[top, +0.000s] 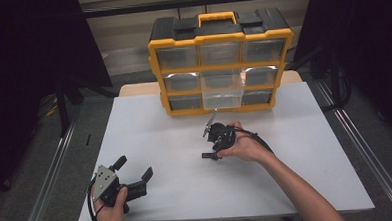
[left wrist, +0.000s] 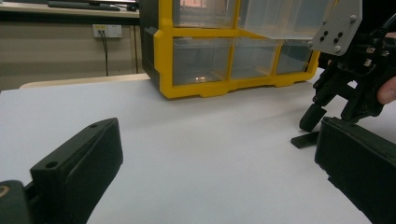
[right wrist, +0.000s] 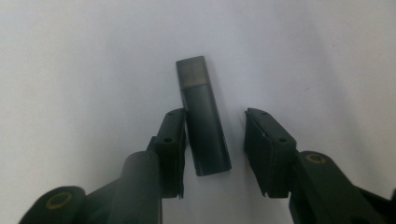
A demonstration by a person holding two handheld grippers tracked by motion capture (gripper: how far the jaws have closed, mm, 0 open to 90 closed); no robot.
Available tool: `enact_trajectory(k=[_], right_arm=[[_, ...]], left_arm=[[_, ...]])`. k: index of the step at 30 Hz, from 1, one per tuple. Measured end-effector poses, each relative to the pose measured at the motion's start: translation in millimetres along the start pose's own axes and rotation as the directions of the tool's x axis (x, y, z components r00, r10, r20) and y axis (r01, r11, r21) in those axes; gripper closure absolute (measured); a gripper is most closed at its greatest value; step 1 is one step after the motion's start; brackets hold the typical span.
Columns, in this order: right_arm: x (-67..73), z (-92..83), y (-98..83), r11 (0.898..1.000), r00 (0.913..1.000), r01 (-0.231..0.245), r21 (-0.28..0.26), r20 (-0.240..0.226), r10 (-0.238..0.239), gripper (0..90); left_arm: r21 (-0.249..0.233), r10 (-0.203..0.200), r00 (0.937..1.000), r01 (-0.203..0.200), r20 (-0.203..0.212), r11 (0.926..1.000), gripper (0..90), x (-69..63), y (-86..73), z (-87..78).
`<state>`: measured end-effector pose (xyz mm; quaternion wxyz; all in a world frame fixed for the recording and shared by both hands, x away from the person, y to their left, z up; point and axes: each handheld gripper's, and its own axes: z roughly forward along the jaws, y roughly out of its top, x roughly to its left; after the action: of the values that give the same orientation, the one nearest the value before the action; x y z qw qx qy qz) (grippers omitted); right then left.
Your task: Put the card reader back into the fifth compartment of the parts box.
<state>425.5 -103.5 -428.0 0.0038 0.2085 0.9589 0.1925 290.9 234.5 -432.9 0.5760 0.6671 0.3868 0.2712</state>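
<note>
Nearest, the left hand-held gripper point(top: 135, 174) rests on the white desk point(top: 150, 137), jaws spread and empty. Mid-desk, the right hand-held gripper point(right wrist: 215, 140) points down, jaws straddling a dark flat stick point(right wrist: 203, 116), one pad touching, the other apart. Behind stands a yellow drawer organizer point(top: 220, 38).

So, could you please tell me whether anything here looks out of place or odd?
One clear drawer of the yellow organizer is pulled out, sticking forward past the others. A small dark bar lies loose on the white table, between the right tongs.
</note>
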Motion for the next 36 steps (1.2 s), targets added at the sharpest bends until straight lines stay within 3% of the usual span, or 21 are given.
enact_trajectory(k=[4,13,22,36], right_arm=[[1.6,0.3,-0.3,1.0,1.0,0.004,-0.001,0.003,-0.004,60.2],[1.2,0.3,4.4,0.999,0.9998,0.019,0.034,0.0,-0.019,73.5],[-0.7,-0.4,3.9,1.0,0.9999,0.001,0.027,-0.012,-0.001,73.9],[2.2,-11.6,-2.4,0.998,0.9996,-0.027,-0.048,-0.014,0.026,73.9]], left_arm=[[-0.003,-0.004,1.0,0.004,-0.003,1.0,1.1,0.3,0.1,-0.3],[-0.003,-0.001,1.0,0.001,-0.001,1.0,1.0,0.3,0.2,-0.2],[-0.007,-0.006,1.0,0.006,-0.003,1.0,1.0,1.1,0.4,-0.5],[-0.006,0.001,1.0,-0.002,-0.007,1.0,1.1,1.2,0.5,-0.6]])
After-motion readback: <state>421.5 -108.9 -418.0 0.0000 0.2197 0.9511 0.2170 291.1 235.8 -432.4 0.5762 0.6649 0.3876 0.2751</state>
